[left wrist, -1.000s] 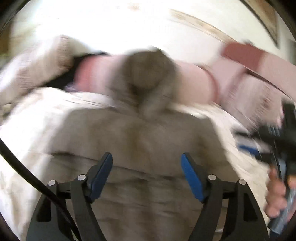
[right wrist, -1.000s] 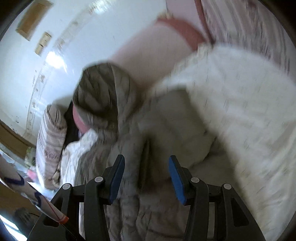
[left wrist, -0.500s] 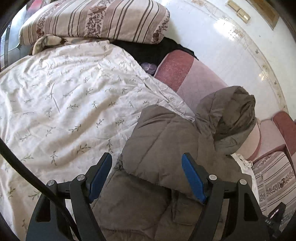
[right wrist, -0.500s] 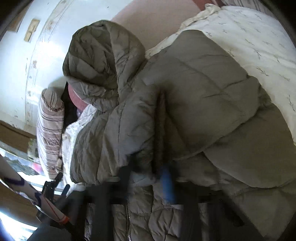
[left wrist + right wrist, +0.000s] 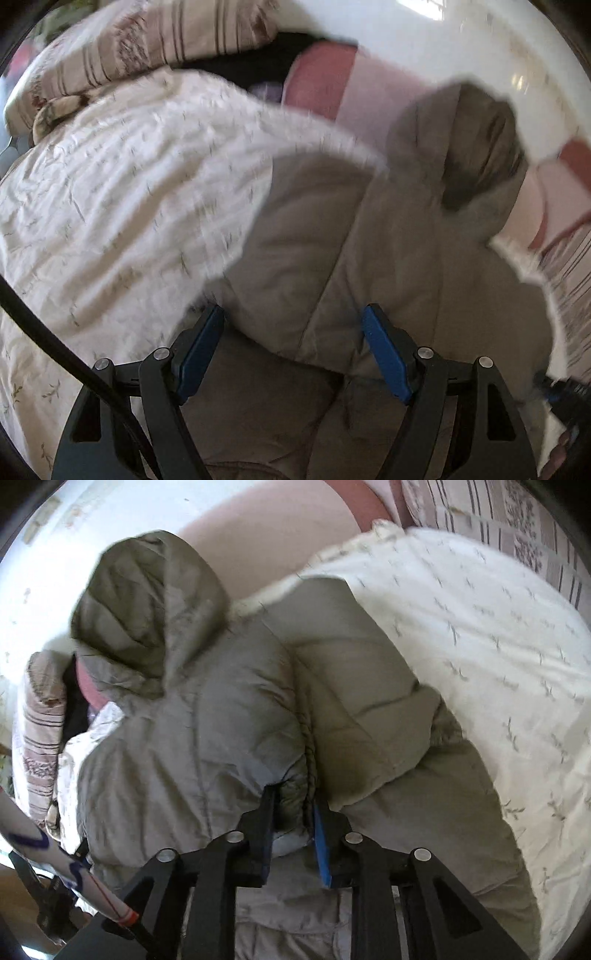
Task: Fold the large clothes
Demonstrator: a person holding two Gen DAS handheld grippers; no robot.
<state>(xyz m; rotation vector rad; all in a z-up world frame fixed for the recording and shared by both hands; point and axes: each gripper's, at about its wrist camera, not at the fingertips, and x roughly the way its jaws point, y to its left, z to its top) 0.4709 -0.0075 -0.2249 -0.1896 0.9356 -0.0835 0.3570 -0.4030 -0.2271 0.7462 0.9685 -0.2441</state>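
1. Across the white sprigged duvet [image 5: 498, 635] lies the grey-olive quilted hooded jacket [image 5: 177, 746], hood at eleven o'clock.
2. Right gripper [image 5: 293, 819] pinches its sleeve cuff [image 5: 293, 794]; sleeve-folding looks underway.
3. Left gripper [image 5: 291, 339] hovers wide, empty; next, carry the cuff inward.

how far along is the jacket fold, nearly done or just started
Midway at most. Done: both sleeves of the jacket look folded in across its front on the bed. In hand: the right gripper is clamped on a sleeve cuff; the left gripper is open above the jacket, holding nothing. Left: the hood sticks out unfolded and the body hasn't been folded over.
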